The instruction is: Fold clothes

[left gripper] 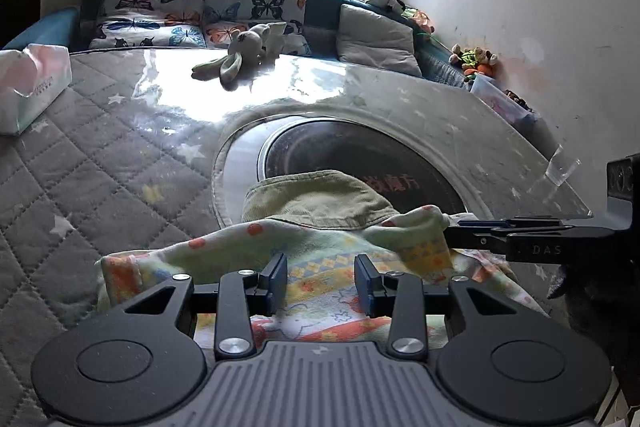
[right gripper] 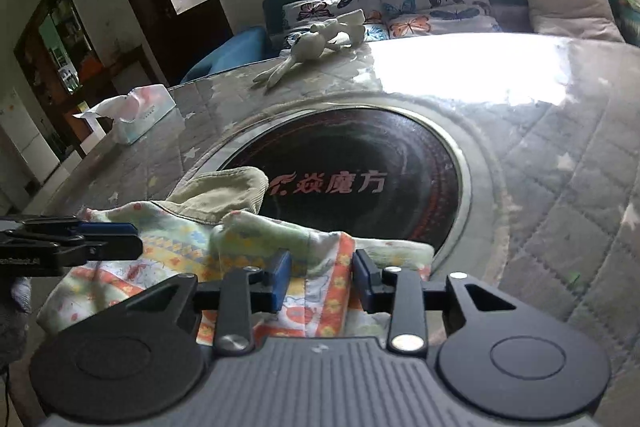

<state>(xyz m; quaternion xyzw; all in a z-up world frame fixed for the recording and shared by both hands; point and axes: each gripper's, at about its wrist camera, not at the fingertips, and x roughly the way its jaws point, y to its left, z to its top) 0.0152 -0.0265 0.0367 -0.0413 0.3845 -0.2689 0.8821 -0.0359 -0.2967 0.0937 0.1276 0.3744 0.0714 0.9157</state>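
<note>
A small patterned garment [left gripper: 320, 279] in pale green, orange and yellow lies crumpled at the near edge of the table, over an olive corduroy garment [left gripper: 320, 199]. My left gripper [left gripper: 321, 281] is open just above the patterned cloth. My right gripper [right gripper: 320, 277] is open with a raised fold of the patterned garment [right gripper: 320, 267] between its pads. In the left wrist view the right gripper [left gripper: 472, 231] comes in from the right at a lifted cloth corner. The olive garment [right gripper: 224, 195] shows behind the patterned one in the right wrist view.
The table has a grey quilted cover [left gripper: 100, 163] under clear film and a round black cooktop [right gripper: 360, 179] in the middle. A tissue box [left gripper: 28, 87] stands far left, a plush rabbit [left gripper: 240, 55] at the back. A sofa with cushions [left gripper: 200, 19] lies beyond.
</note>
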